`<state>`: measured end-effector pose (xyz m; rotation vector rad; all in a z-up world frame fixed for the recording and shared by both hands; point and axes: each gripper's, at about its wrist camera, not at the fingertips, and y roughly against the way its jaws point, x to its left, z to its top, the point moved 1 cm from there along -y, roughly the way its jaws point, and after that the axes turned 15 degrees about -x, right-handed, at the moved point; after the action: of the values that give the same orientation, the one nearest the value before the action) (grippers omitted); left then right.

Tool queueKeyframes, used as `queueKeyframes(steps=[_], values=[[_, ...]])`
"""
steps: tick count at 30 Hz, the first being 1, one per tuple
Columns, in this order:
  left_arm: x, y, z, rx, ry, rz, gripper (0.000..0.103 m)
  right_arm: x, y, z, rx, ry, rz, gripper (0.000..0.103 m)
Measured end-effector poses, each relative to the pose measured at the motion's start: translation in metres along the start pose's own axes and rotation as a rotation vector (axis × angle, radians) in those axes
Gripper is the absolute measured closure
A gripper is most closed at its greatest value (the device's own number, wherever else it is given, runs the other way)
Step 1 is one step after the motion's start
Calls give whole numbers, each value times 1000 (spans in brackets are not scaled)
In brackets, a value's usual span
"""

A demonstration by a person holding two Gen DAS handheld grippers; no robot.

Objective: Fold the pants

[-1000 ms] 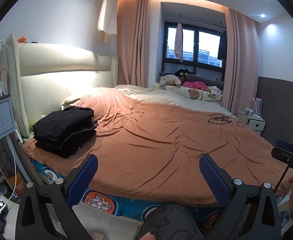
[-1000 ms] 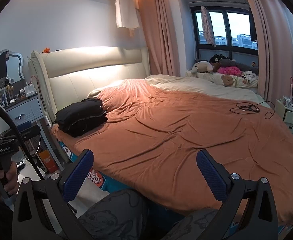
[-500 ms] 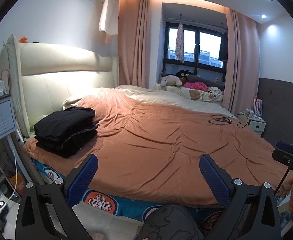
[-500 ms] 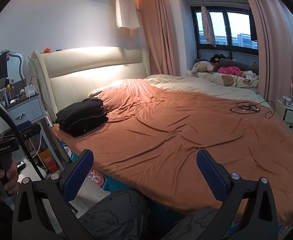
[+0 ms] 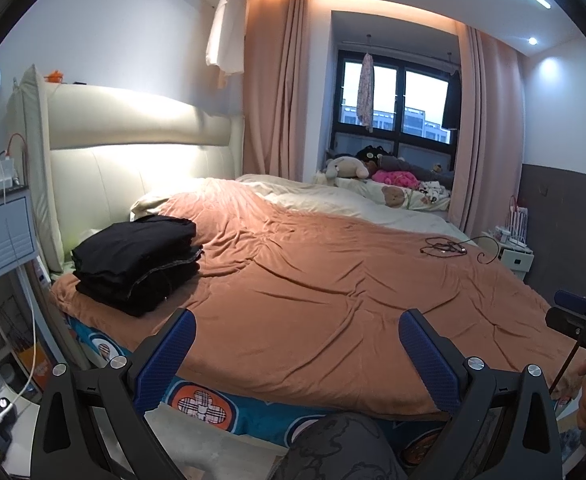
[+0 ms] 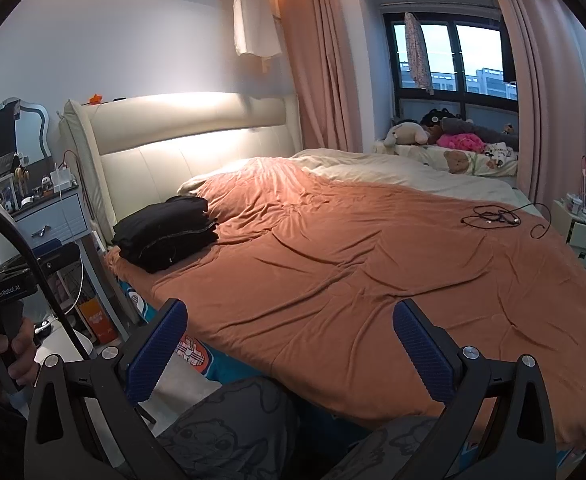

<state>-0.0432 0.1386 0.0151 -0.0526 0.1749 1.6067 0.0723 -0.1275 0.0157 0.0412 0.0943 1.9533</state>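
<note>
A stack of folded black pants (image 5: 137,262) (image 6: 167,236) lies on the near left corner of the bed, by the headboard. My left gripper (image 5: 297,334) hangs open in front of the bed's near edge, nothing between its blue pads. My right gripper (image 6: 289,324) is open too, held over the same edge, empty. Both are well short of the black stack, which sits to their upper left. The left wrist view catches the right gripper's body at the far right edge; the right wrist view shows a hand holding the left one at far left.
An orange-brown blanket (image 5: 333,280) covers the bed. A black cable tangle (image 5: 445,247) (image 6: 493,216) lies at its far right. A bedside table (image 6: 49,216) stands left, white drawers (image 6: 583,236) right. Plush toys line the window ledge (image 5: 373,168). The person's knees in grey patterned trousers (image 6: 229,436) are below.
Almost nothing has moved. The left wrist view has drifted slightly, so the black stack sits a touch further right in it. Both grippers stay open and empty.
</note>
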Motion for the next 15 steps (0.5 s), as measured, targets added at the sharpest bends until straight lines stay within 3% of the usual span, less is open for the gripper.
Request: queueKeyframes(steps=[15], values=[[3,0,0,-1,-5,10,1,0,-2,-1,5,-1,2,0]])
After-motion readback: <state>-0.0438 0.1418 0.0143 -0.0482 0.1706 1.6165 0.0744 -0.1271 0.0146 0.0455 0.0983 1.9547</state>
